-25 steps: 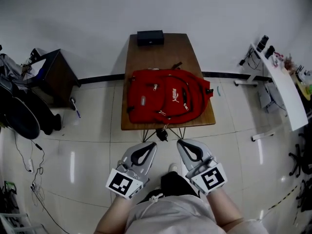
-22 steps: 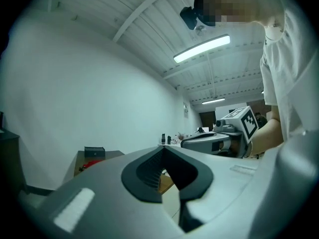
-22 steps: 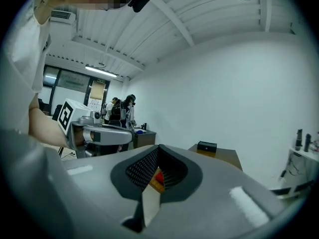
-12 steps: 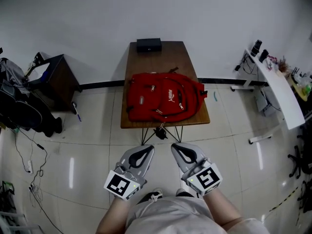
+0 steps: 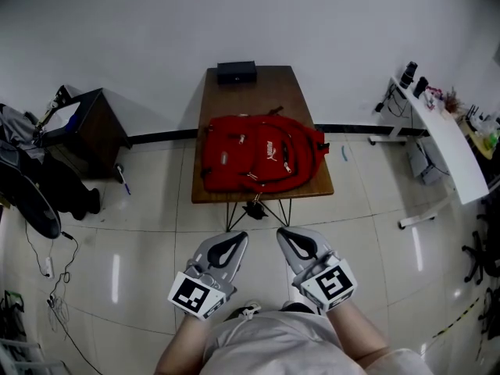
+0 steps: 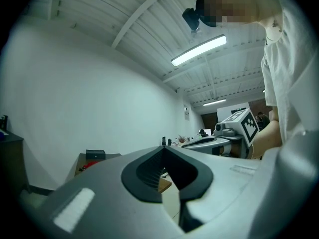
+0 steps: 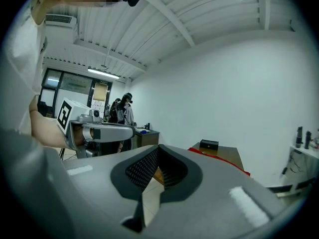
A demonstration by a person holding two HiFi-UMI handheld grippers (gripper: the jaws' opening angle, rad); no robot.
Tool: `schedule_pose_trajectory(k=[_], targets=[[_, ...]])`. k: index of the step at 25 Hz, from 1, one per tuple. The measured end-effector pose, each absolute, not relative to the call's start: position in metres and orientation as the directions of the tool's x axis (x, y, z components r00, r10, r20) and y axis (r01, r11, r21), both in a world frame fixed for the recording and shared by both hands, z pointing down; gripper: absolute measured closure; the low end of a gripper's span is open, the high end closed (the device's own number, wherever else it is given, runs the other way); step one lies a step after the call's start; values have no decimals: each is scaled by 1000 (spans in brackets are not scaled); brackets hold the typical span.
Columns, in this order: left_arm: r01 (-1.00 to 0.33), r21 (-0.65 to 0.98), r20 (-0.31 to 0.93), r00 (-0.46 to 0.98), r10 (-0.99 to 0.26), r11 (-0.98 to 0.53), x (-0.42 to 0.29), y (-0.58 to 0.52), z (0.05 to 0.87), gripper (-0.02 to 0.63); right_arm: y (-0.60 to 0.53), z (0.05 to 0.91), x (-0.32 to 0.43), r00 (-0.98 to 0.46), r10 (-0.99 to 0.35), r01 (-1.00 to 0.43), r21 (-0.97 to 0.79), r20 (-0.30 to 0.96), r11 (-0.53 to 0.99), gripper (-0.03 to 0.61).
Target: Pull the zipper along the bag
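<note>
Well, not starting yet. Holding the left gripper (image 5: 240, 235) and right gripper (image 5: 283, 232) pressed together on nothing, well apart from the table (image 5: 258, 85). Leaving the bag (image 5: 260, 154) lying flat at the table's near edge, untouched, with all the pulling to come.

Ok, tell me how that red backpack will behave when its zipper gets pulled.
The red backpack lies slack and creased on the table, so it's probably floppy and will bunch unless pinned. It looks fairly flat, so likely light and apt to slide on the smooth wood. Rolling or tipping seems unlikely.
</note>
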State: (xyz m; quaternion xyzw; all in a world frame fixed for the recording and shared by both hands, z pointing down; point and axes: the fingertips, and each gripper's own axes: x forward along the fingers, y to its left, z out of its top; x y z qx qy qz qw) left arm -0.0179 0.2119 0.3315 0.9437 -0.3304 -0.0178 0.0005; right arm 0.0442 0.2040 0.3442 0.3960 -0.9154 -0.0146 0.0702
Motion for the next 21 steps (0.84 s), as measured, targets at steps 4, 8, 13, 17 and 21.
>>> schedule_pose_trajectory(k=[4, 8, 13, 17, 21], targets=[[-635, 25, -39, 771, -636, -772, -17, 211, 329, 607, 203, 342, 44, -684, -721, -716, 82, 114, 693, 574], [-633, 8, -33, 774, -633, -774, -17, 209, 330, 607, 200, 342, 42, -691, -714, -710, 79, 112, 699, 574], [-624, 4, -33, 781, -624, -781, -17, 212, 329, 607, 203, 342, 40, -690, -715, -711, 86, 109, 698, 574], [-624, 4, -34, 781, -623, -782, -19, 210, 327, 607, 202, 341, 39, -690, -716, -711, 86, 104, 697, 574], [-619, 3, -36, 785, -619, -785, -20, 211, 328, 607, 202, 341, 36, -690, -717, -711, 88, 102, 697, 574]])
